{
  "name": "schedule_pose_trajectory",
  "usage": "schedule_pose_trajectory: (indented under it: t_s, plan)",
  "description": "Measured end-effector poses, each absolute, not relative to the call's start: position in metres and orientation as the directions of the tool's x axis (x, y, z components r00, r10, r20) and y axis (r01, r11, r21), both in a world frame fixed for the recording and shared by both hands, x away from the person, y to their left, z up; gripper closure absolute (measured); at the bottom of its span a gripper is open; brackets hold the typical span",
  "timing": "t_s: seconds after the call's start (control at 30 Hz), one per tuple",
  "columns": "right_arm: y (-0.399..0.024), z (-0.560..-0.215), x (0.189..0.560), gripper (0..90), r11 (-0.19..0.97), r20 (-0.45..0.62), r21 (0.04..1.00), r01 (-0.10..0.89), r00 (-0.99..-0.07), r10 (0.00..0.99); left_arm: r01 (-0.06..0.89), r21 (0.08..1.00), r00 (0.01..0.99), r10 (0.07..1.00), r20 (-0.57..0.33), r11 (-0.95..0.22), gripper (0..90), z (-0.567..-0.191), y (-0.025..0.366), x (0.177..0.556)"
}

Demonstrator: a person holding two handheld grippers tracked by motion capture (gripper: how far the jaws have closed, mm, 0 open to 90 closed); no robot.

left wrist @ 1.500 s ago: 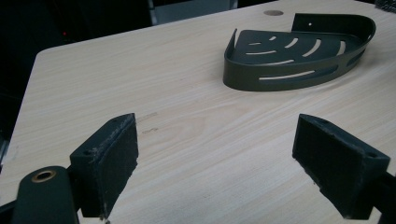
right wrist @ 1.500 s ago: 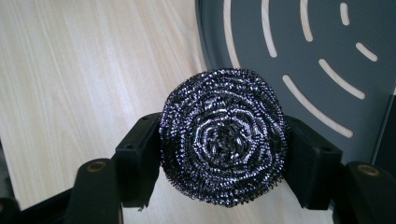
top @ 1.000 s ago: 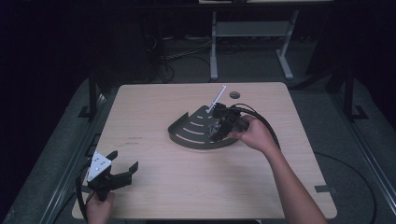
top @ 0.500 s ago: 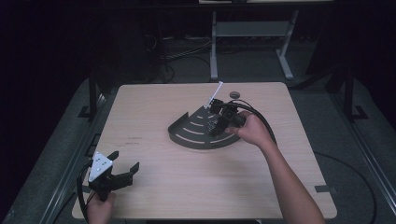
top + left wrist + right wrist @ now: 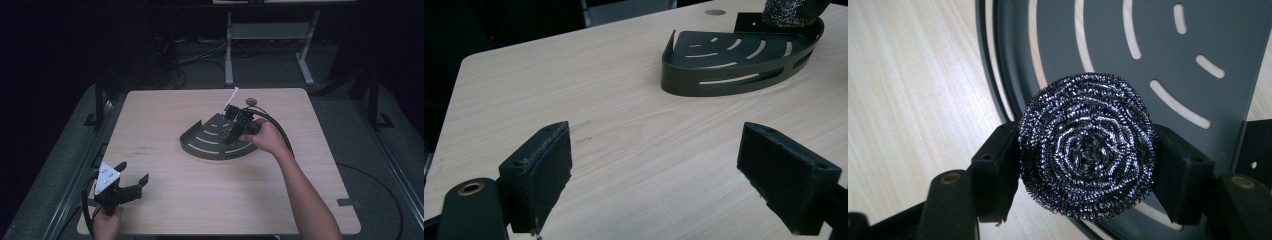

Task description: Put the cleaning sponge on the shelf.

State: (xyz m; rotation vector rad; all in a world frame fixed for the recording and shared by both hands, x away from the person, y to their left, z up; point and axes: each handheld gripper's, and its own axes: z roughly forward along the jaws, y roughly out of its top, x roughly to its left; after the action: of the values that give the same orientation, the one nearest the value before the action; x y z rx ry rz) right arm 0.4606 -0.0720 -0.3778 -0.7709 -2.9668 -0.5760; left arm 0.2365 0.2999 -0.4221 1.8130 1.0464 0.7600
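Since a second ago the right gripper point(image 5: 231, 131), clamped on the steel wool scourer point(image 5: 1087, 145), has sunk over the dark corner shelf point(image 5: 212, 145); the left gripper point(image 5: 131, 181), at seven o'clock, stays wide.

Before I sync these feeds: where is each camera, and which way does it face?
High view: above the table's near side, looking forward and down; forearms, left gripper.
Left gripper view: rides that gripper, low over the pale wooden table; open jaws.
Right gripper view: right gripper, looking down, clamps a round steel-wool scourer.
All three share the dark slotted quarter-round metal tray.
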Motion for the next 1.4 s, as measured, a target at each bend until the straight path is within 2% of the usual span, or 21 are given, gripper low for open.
schedule_pose_trajectory:
  t_s: [0.77,1.4]
  plan:
    - [-0.068,-0.398,0.478,33.9,0.772,0.136,0.342,0.536,-0.841,0.524,0.344,0.904,0.457,0.886,0.075,-0.254,13.8,-0.422,0.300,0.236]
    - [-0.052,-0.418,0.481,33.5,0.786,0.120,0.307,0.536,-0.841,0.527,0.347,0.904,0.455,0.888,0.070,-0.249,13.7,-0.422,0.302,0.236]
